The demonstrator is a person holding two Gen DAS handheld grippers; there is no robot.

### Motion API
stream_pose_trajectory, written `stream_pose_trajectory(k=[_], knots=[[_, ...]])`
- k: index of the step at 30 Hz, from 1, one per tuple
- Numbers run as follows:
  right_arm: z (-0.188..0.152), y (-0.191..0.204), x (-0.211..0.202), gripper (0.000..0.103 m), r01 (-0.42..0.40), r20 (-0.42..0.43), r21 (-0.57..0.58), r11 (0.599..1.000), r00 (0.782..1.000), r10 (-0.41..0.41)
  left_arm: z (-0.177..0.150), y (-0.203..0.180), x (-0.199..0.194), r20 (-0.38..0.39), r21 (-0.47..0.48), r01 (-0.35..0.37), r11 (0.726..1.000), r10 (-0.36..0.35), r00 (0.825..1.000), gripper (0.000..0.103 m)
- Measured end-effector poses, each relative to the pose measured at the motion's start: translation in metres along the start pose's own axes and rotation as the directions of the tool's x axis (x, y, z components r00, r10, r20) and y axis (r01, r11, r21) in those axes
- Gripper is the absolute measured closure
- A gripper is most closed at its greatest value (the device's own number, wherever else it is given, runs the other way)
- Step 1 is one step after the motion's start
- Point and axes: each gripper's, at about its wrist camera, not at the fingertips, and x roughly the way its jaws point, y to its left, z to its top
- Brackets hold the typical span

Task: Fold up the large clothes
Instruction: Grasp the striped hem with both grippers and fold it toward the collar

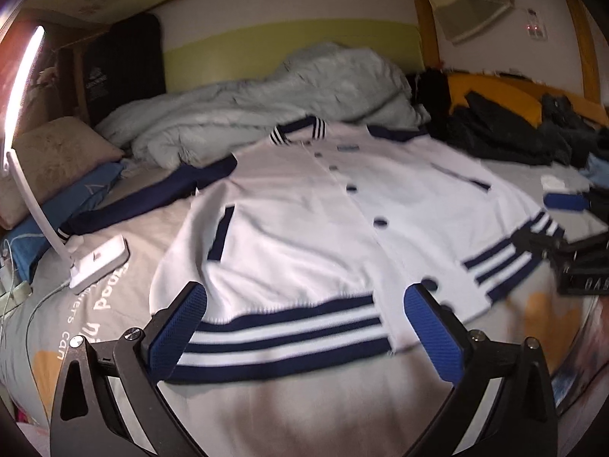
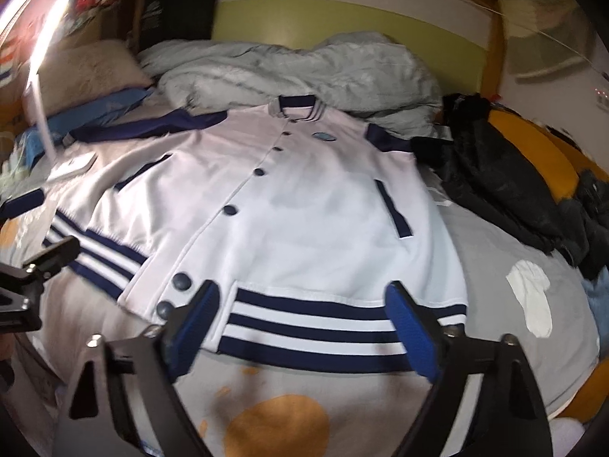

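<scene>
A white varsity jacket (image 1: 304, 205) (image 2: 289, 205) with navy sleeves and a navy-and-white striped hem lies flat, buttoned and front up, on the grey bed sheet (image 1: 304, 411). In the left wrist view my left gripper (image 1: 309, 318) stands open, its blue pads on either side of the left half of the hem (image 1: 281, 339). In the right wrist view my right gripper (image 2: 302, 304) is also open, straddling the right half of the hem (image 2: 312, 327). Neither grips the cloth. One navy sleeve (image 1: 152, 198) stretches out to the left.
A lit white desk lamp (image 1: 99, 262) stands on the sheet at the left, near a beige pillow (image 1: 57, 160). A rumpled grey quilt (image 1: 266, 95) lies behind the collar. Dark clothes (image 2: 502, 179) are piled at the right, with a white sock (image 2: 533, 301) beside the jacket.
</scene>
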Motion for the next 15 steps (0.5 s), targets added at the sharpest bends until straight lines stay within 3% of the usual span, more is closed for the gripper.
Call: stream_pose_trajectory(k=[6,10,13,15], knots=[[-0.012,0.033,0.005,0.021,-0.086,-0.068,-0.168,0.982,0.995,0.076,-0.014,0.001,0.01,-0.094,0.033,0.037,0.999,-0.034,0.995,0.0],[-0.031,0.057,0.014,0.021,-0.082,-0.094,-0.293,0.953,0.994,0.056,-0.034,-0.01,0.022,-0.121,0.144,0.034,0.989,-0.016,0.993,0.0],[-0.046,0.056,0.033,0.021,-0.056,-0.14,-0.3,0.952,0.99,0.014,-0.047,-0.019,0.043,-0.224,0.187,0.059,0.981,-0.016,0.974,0.0],[-0.048,0.047,0.037,0.012,-0.052,-0.13,-0.261,0.964,0.991,0.019,-0.044,-0.02,0.04,-0.191,0.186,0.04,0.982,-0.004,0.982,0.0]])
